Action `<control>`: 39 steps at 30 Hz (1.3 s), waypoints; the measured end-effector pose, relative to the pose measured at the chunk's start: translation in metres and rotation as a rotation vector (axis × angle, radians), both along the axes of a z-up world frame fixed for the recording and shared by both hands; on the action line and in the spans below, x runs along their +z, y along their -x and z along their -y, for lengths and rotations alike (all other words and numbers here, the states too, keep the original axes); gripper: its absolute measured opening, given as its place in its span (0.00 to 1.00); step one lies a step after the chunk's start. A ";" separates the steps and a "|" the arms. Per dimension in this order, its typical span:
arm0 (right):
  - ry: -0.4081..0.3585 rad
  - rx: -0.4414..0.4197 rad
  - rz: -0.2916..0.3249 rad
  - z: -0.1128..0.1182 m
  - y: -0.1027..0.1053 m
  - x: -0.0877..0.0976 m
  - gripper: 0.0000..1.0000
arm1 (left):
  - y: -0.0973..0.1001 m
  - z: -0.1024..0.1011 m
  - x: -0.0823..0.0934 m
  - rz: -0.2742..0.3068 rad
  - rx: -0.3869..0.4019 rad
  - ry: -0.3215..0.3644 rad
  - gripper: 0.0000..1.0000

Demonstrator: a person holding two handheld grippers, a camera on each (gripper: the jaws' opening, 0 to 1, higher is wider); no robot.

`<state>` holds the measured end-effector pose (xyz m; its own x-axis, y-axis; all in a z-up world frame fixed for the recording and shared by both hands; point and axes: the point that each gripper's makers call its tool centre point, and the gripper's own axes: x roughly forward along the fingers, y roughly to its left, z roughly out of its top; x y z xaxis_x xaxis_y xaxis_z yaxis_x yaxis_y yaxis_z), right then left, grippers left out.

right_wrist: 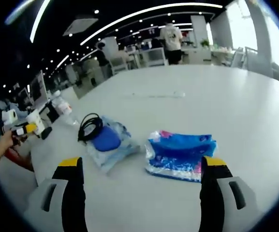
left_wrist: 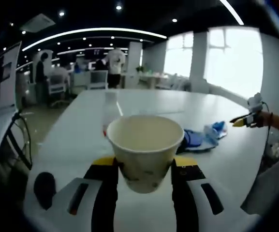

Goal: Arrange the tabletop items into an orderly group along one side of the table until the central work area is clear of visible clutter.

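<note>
My left gripper (left_wrist: 145, 165) is shut on a white paper cup (left_wrist: 145, 145), held upright with its mouth open toward the camera. Behind the cup stands a clear plastic bottle (left_wrist: 111, 108). To its right a blue pouch and packet (left_wrist: 203, 137) lie on the white table (left_wrist: 178, 104). My right gripper (right_wrist: 142, 164) is open, its jaws wide apart above the table. Just beyond them lie a blue printed packet (right_wrist: 180, 154) and a blue pouch (right_wrist: 105, 140) with a coiled black cable (right_wrist: 88, 126) on it. The right gripper view has the cup (right_wrist: 35, 121) and bottle (right_wrist: 62, 108) far left.
A small black object (left_wrist: 45, 186) lies near the table's left edge. A hand holds the other gripper (left_wrist: 248, 118) at the right. Office chairs and standing people (left_wrist: 114, 63) are beyond the table's far end. The far tabletop (right_wrist: 192, 87) is bare.
</note>
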<state>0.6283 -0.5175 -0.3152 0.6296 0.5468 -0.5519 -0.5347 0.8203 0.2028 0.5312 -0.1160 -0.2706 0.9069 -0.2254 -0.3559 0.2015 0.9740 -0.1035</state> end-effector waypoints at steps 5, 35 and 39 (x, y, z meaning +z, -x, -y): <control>-0.025 0.014 0.004 -0.008 0.010 0.001 0.99 | -0.013 -0.003 0.003 0.043 -0.026 0.016 0.40; -0.011 0.052 -0.044 -0.016 0.048 -0.016 0.96 | -0.027 0.000 -0.053 0.018 -0.111 0.009 0.40; -0.010 0.056 -0.040 -0.017 0.049 -0.015 0.96 | -0.027 0.002 -0.060 0.003 -0.130 -0.015 0.40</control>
<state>0.5794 -0.5008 -0.3307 0.5758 0.5861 -0.5700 -0.5708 0.7873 0.2329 0.5581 -0.1180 -0.3305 0.8715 -0.3361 -0.3572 0.3266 0.9410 -0.0886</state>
